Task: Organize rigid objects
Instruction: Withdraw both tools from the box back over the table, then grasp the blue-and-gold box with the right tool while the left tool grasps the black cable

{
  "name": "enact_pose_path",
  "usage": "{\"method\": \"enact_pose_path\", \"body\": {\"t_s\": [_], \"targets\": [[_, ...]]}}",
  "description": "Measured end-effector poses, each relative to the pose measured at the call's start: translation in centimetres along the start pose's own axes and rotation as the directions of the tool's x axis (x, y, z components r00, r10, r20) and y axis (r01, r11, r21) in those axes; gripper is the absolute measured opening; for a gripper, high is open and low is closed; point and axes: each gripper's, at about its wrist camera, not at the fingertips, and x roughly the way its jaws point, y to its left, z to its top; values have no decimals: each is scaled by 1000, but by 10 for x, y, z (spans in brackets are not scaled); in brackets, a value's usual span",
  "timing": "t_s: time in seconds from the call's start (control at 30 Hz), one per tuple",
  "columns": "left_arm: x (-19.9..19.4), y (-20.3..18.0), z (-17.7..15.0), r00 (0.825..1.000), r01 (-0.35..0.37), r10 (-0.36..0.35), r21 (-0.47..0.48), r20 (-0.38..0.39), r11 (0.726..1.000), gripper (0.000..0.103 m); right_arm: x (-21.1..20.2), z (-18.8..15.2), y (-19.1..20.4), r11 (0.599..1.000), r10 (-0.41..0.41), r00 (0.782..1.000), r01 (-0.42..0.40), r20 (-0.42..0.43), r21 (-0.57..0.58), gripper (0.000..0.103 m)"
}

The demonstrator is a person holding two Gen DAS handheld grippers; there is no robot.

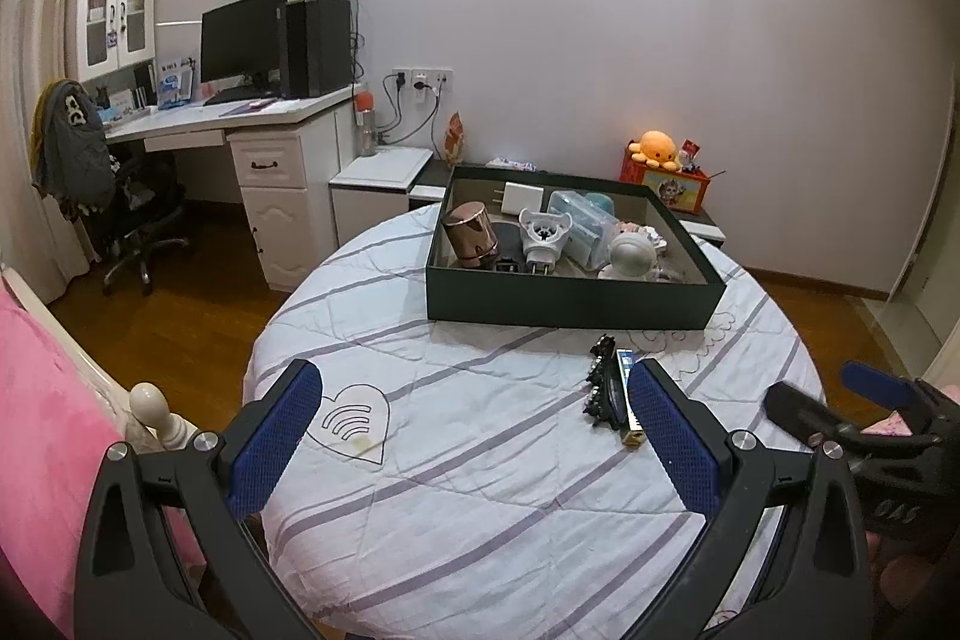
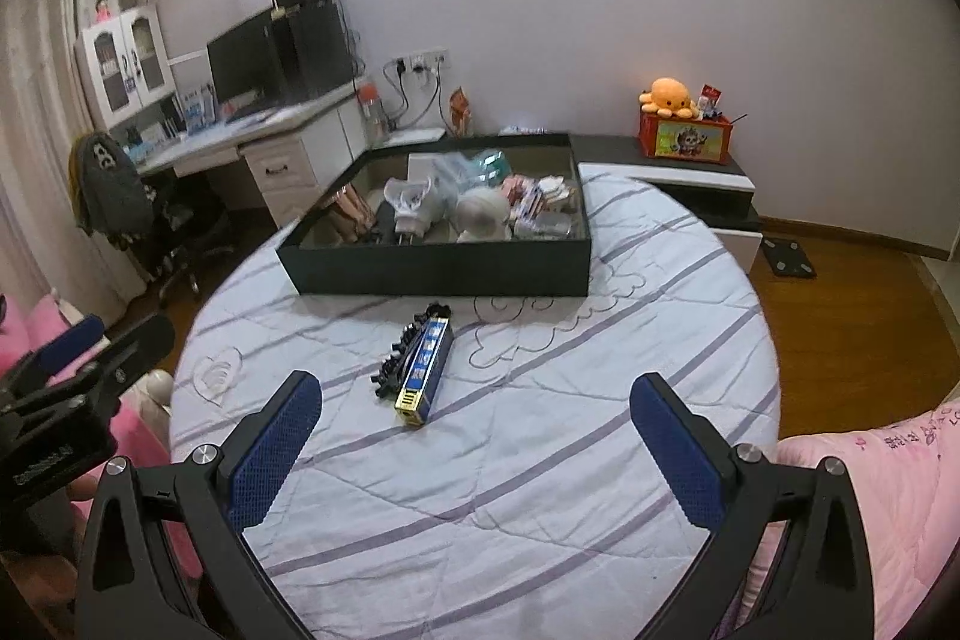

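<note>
obs: round bench (image 2: 540, 460) under a striped quilted cover. dark storage box (image 2: 438, 268) sits at the bench's far side, already holding a rose-gold cylinder (image 1: 471, 232), a white plug adapter (image 1: 540, 238), an astronaut figurine (image 1: 630, 256) and other small items.

two things lie outside the box, on the cover just on the near side of its front wall: a blue-and-gold harmonica (image 2: 423, 370) and a black toothed hair clip (image 2: 402, 358). they lie side by side, touching or nearly so; the clip is on the harmonica's left in the right wrist view. blur keeps me from saying whether they overlap.

key relation: the harmonica's long axis runs from near-left to far-right, tipped slightly off the line toward the box. from the right tongs (image 2: 474, 454) it lies ahead and a little left of centre. from the left tongs (image 1: 474, 454) it sits at the far right, partly hidden behind the right pad (image 1: 666, 436).

tongs state: both pairs spread wide, nothing between the pads.

judgement: the right tongs seem better placed. a grasp across the harmonica's short width calls for closing roughly square to its long axis; the clip alongside could get caught in the same pinch.
</note>
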Motion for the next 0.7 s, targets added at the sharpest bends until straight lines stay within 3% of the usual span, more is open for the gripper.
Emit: {"method": "enact_pose_path", "body": {"t_s": [0.17, 0.33, 0.4, 0.57, 0.7], "targets": [[26, 2, -2, 999, -11, 11, 20, -35, 1000, 103, 29, -2, 9, 1000, -2, 999, 1, -48, -15, 101], [50, 9, -4, 998, -9, 9, -2, -66, 1000, 103, 62, -5, 10, 1000, 4, 993, -5, -116, -8, 86], [59, 11, -5, 997, -12, 12, -5, -81, 1000, 103, 73, -5, 10, 1000, 14, 990, -15, -138, -3, 75], [79, 14, -10, 993, -14, 13, -9, -117, 1000, 103, 101, -5, 10, 998, 65, 979, -60, -191, 31, 69], [92, 12, -12, 990, -10, 10, -4, -138, 1000, 103, 122, -8, 12, 998, 60, 971, -56, -232, 24, 58]]}}
